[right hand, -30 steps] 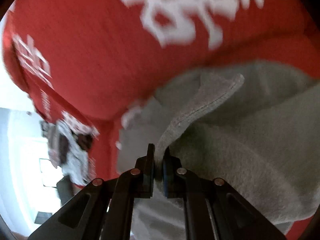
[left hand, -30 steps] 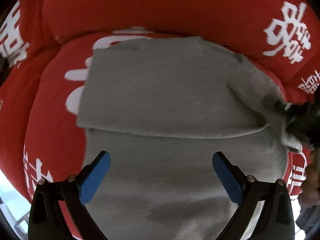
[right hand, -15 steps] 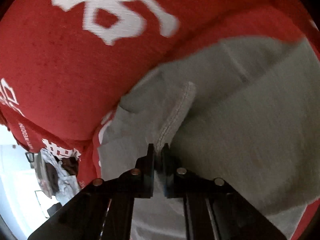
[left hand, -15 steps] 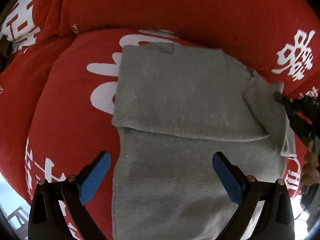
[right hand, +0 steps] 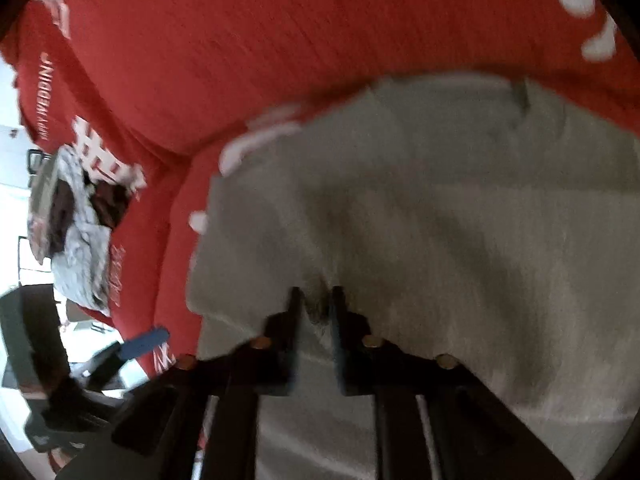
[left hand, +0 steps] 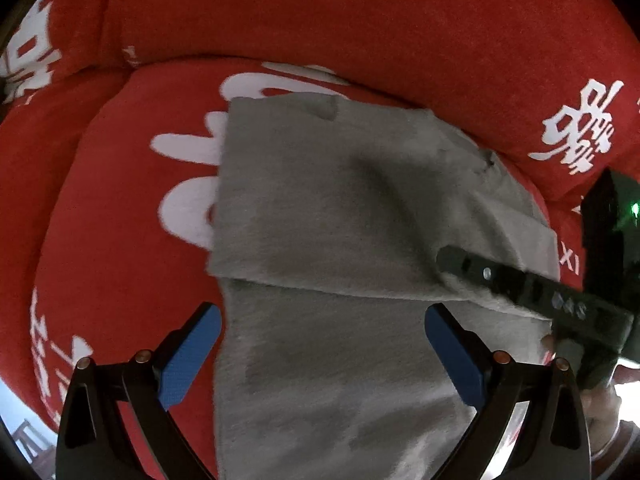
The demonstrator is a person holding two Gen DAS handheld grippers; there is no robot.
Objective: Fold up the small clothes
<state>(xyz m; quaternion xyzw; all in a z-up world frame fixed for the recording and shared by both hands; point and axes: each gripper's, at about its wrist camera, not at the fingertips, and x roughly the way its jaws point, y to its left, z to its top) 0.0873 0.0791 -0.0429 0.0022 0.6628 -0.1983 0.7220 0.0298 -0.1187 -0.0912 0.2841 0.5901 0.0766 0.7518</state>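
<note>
A grey garment [left hand: 340, 216] lies on a red cushion [left hand: 112, 248], its upper part folded down over the lower part. My left gripper [left hand: 322, 344] is open and empty, hovering above the lower part. My right gripper [right hand: 316, 308] lies on the folded layer's right edge with the jaws slightly parted around a tuft of grey cloth [right hand: 440, 208]. It also shows in the left wrist view [left hand: 520, 280] at the right.
A red back cushion with white characters [left hand: 360, 20] rises behind the garment. A heap of other clothes [right hand: 72, 232] lies at the far left of the right wrist view. The left gripper [right hand: 132, 344] appears there at lower left.
My right gripper has carried the garment's right edge inward over the folded layer and laid it flat, and its jaws have parted a little. The left gripper stayed open.
</note>
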